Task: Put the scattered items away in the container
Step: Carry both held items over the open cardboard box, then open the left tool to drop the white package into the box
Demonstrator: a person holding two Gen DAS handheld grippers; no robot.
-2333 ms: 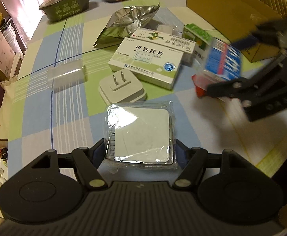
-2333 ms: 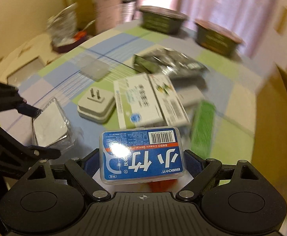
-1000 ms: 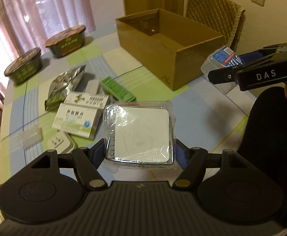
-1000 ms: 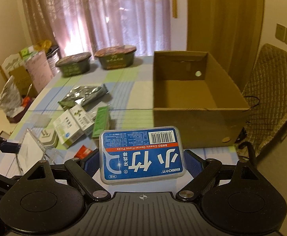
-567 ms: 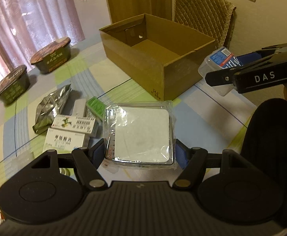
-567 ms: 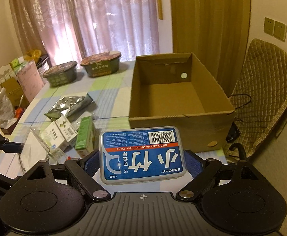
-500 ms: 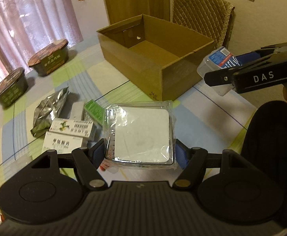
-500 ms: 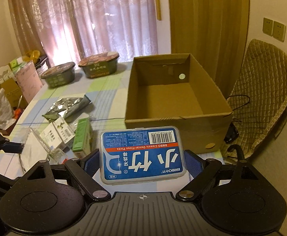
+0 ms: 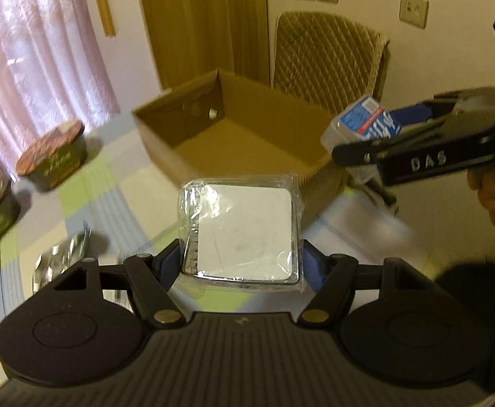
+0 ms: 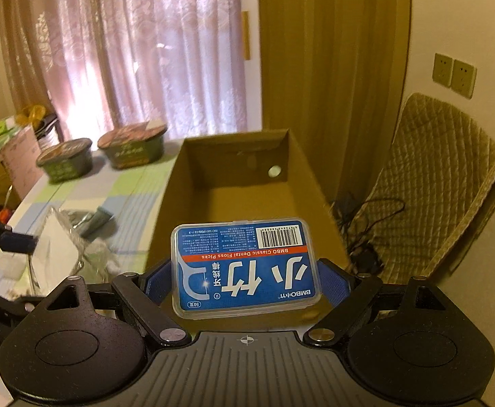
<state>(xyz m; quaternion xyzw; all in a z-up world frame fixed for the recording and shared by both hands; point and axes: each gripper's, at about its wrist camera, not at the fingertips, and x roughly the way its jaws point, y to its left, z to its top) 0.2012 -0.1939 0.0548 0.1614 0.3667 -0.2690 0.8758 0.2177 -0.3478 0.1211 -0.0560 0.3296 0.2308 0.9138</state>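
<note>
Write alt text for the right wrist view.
The right gripper clamps a blue dental floss pick case just short of an open, empty cardboard box on a checked tablecloth. Two instant noodle bowls sit beyond, and a quilted chair stands at right.

Home dining rm: curtains, padded chair, checked tablecloth, noodle bowls.

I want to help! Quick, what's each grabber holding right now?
Left gripper: closed on the white plastic-wrapped square.
Right gripper: closed on the blue dental floss picks box.

Quilted chair, pink curtains, wall sockets
</note>
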